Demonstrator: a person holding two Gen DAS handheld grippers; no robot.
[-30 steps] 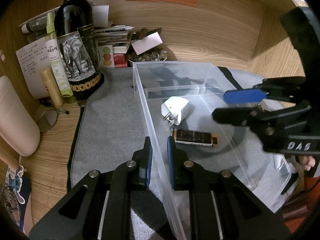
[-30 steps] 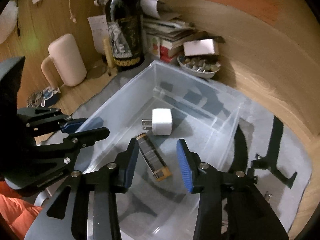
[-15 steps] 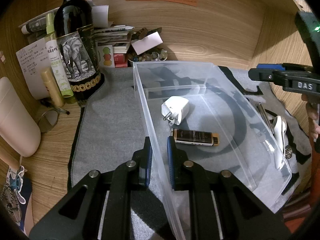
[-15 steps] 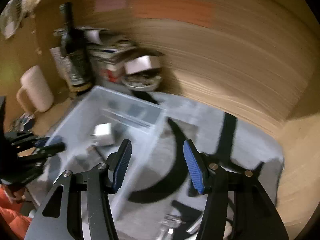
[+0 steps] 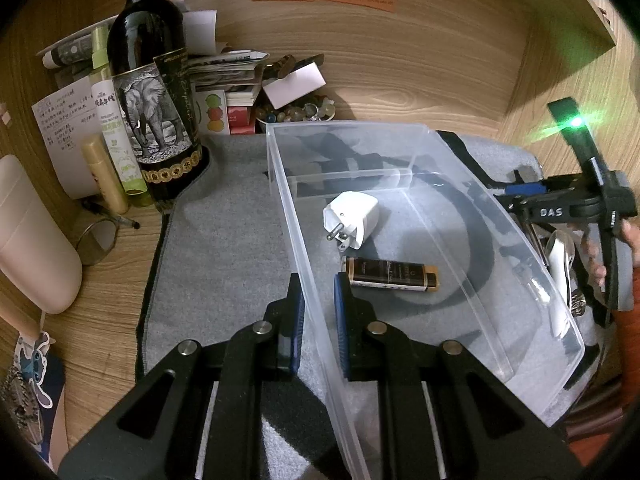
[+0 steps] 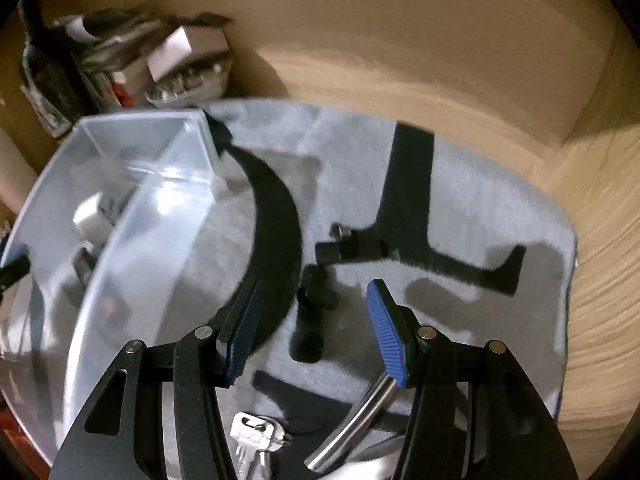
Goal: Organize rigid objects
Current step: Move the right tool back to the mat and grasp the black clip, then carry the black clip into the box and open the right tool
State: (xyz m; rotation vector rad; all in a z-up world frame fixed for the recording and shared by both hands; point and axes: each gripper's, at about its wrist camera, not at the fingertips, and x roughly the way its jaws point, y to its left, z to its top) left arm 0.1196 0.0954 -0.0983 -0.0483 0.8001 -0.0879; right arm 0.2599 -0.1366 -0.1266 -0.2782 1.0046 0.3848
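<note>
A clear plastic bin (image 5: pixel 460 168) sits on a grey mat. It holds a white plug adapter (image 5: pixel 352 218) and a dark lighter (image 5: pixel 390 274). My left gripper (image 5: pixel 318 292) is shut on the bin's near left wall. My right gripper (image 6: pixel 316 312) is open and empty, right of the bin (image 6: pixel 120 240), above the mat. Between its fingers lie a small black part (image 6: pixel 316 284) and a black clamp piece (image 6: pixel 352 246). Keys (image 6: pixel 254 438) and a metal handle (image 6: pixel 356 416) lie below it. In the left view the right gripper (image 5: pixel 532 196) is by a white spoon (image 5: pixel 560 256).
A wine bottle (image 5: pixel 154 92), spray bottle (image 5: pixel 114 120), tube (image 5: pixel 104 172), papers, books and a bowl of stones (image 5: pixel 296 112) crowd the back left. A cream jug (image 5: pixel 32 236) stands at left. Wooden walls close the back and right.
My right gripper has moved out of the bin, swung right and lowered toward the mat beside it. The left gripper and the bin have not moved.
</note>
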